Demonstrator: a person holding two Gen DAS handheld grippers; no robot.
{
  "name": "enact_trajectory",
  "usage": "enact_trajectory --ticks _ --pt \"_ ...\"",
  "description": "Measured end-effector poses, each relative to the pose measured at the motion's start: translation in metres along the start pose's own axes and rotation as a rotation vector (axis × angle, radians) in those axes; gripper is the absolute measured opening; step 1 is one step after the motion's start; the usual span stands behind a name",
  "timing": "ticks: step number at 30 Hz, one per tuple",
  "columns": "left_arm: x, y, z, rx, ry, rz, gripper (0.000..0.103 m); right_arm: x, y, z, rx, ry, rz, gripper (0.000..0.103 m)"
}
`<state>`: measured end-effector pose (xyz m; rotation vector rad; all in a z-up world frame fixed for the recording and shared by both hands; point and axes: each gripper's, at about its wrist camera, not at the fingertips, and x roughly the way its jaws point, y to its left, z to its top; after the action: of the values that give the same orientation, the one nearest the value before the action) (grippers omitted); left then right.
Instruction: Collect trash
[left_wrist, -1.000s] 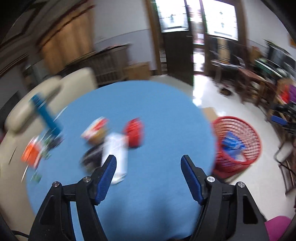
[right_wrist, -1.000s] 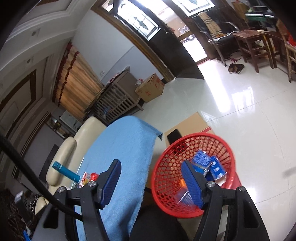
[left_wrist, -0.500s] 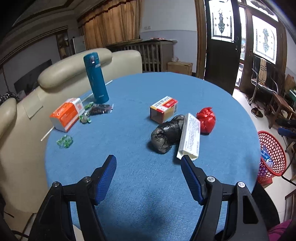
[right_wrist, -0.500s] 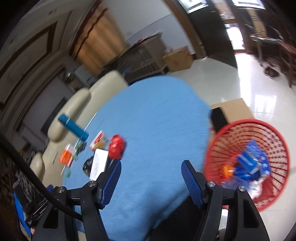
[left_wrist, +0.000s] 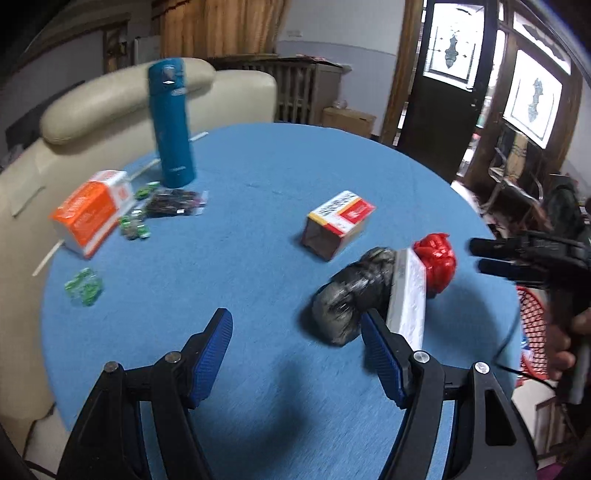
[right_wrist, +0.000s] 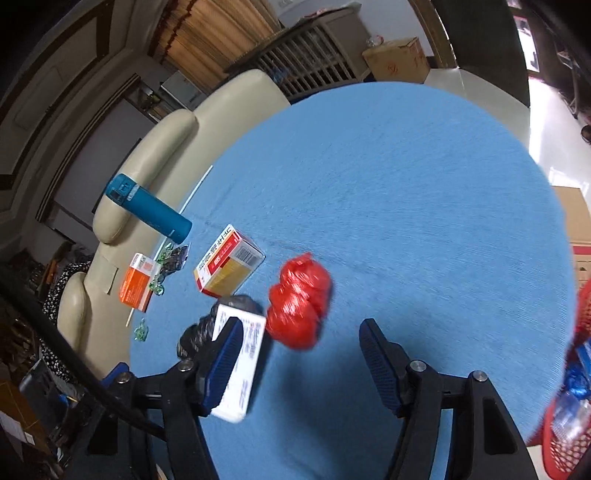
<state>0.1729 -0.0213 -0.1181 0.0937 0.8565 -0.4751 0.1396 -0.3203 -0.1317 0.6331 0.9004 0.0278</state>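
Red bag (right_wrist: 298, 306) lies beside the white box (right_wrist: 240, 369); right gripper (right_wrist: 301, 369), narrowing, and left gripper (left_wrist: 295, 354) both gape empty.

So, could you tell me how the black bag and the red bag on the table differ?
The black bag is dark and grey-sheened; the red bag is bright red. The black one looks larger. The black bag lies left of the white box, the red bag right of it. Both are crumpled plastic bundles lying free.
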Motion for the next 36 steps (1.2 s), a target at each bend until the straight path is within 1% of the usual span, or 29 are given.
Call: enact_trajectory --ticks 3,6,8,9,12,14,17,20,22,23,24,27,32,36 --pt "0.015 -0.008 0.008 0.034 0.009 -0.019 0.073 0.021 0.005 0.008 0.007 0.024 0.000 0.057" --pt "0.030 -0.014 0.015 0.052 0.024 -0.043 0.073 0.034 0.007 0.012 0.013 0.034 -0.005 0.056" --pt "0.038 -0.017 0.018 0.062 0.032 -0.051 0.073 0.043 0.008 0.014 0.009 0.044 -0.010 0.051" --pt "0.042 -0.018 0.019 0.064 0.038 -0.053 0.073 0.046 0.007 0.014 0.006 0.050 -0.015 0.050" --pt "0.046 -0.018 0.020 0.046 0.041 -0.062 0.073 0.055 0.006 0.013 0.014 0.066 -0.024 0.050" --pt "0.044 -0.016 0.018 0.036 0.037 -0.064 0.073 0.056 0.005 0.012 0.016 0.062 -0.014 0.050" --pt "0.050 -0.020 0.015 0.056 0.054 -0.044 0.073 0.049 0.005 0.008 0.000 0.044 -0.010 0.050" --pt "0.059 -0.022 0.018 0.050 0.072 -0.044 0.073 0.056 0.006 0.007 -0.006 0.076 -0.009 0.050" --pt "0.064 -0.024 0.019 0.050 0.079 -0.020 0.073 0.060 0.006 0.004 -0.007 0.077 -0.003 0.050" --pt "0.066 -0.024 0.019 0.049 0.081 -0.016 0.069 0.059 0.006 0.002 -0.012 0.070 0.001 0.041" --pt "0.067 -0.025 0.019 0.052 0.082 -0.024 0.059 0.059 0.006 0.001 -0.015 0.060 0.003 0.039" --pt "0.069 -0.029 0.019 0.069 0.088 -0.040 0.041 0.052 -0.001 -0.002 0.012 0.035 0.030 0.038" --pt "0.069 -0.033 0.018 0.086 0.080 -0.030 0.031 0.034 -0.008 -0.009 0.042 0.002 0.039 0.038" --pt "0.065 -0.034 0.016 0.085 0.074 -0.012 0.025 0.017 -0.008 -0.017 0.020 -0.014 0.027 0.038"
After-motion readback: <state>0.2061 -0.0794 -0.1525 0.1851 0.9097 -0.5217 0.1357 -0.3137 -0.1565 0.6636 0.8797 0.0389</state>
